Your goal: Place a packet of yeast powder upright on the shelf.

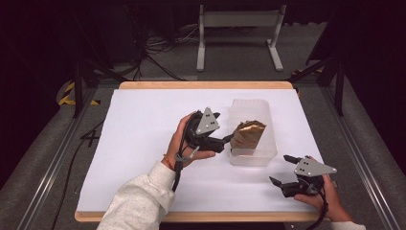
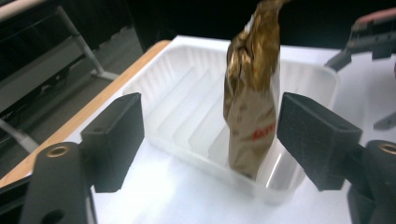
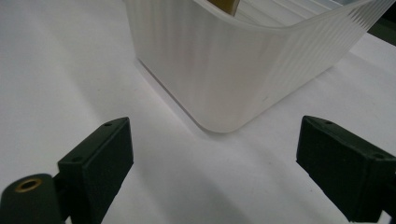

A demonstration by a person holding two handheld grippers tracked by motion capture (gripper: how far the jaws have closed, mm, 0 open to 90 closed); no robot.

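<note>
We see a gold packet [image 1: 248,134] standing upright in a white tray [image 1: 268,115] on the white table [image 1: 143,124], at the tray's near end and leaning against its wall. In the left gripper view the packet [image 2: 252,107] rises well above the tray's [image 2: 187,88] rim, its crumpled top tilted, with red print low on its face. Our left gripper [image 1: 221,129] sits just beside the tray's left wall, level with the packet; its jaws are spread wide and grasp nothing, one pad close by the packet's side, though we cannot tell whether it touches. Our right gripper [image 1: 283,170] hovers near the table's front edge, to the right of the tray's near corner and apart from it, jaws likewise released and holding nothing. In the right gripper view that rounded, ribbed corner of the tray [image 3: 224,79] faces us, with a sliver of the packet [image 3: 225,6] above the rim.
</note>
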